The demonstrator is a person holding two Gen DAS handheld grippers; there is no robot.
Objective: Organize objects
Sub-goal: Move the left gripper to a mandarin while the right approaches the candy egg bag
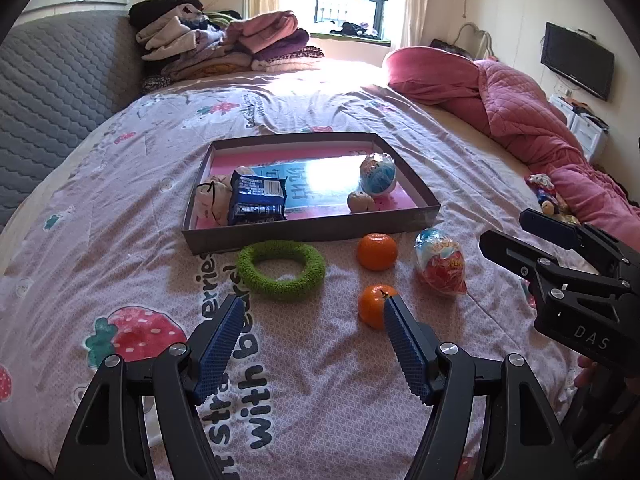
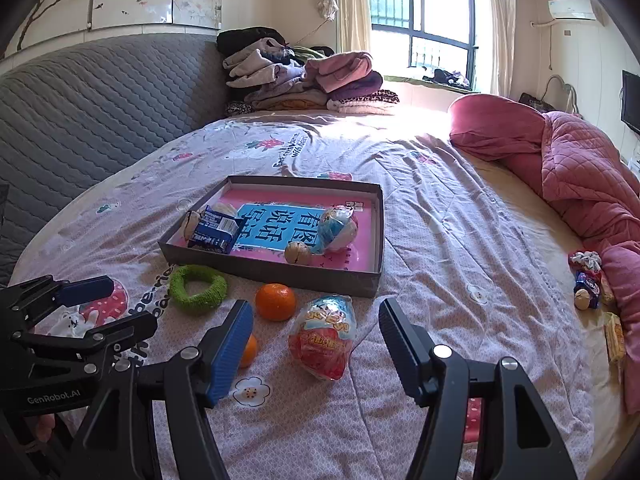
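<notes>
Orange tangerine (image 1: pixel 372 307) lies on the bed (image 1: pixel 320 360), maybe touching the wide-open, empty left tool (image 1: pixel 314 304). Right tool (image 2: pixel 316 308) gapes around a wrapped toy egg (image 2: pixel 324 336).

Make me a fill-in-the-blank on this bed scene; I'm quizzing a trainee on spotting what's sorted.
1. The number of oranges outside the box is ____.
2. The fuzzy ring on the bedsheet is coloured ____.
3. The dark blue snack packet lies ____ the box.
4. Both tongs, left and right, are ____.

Missing words: two; green; inside; open
</notes>
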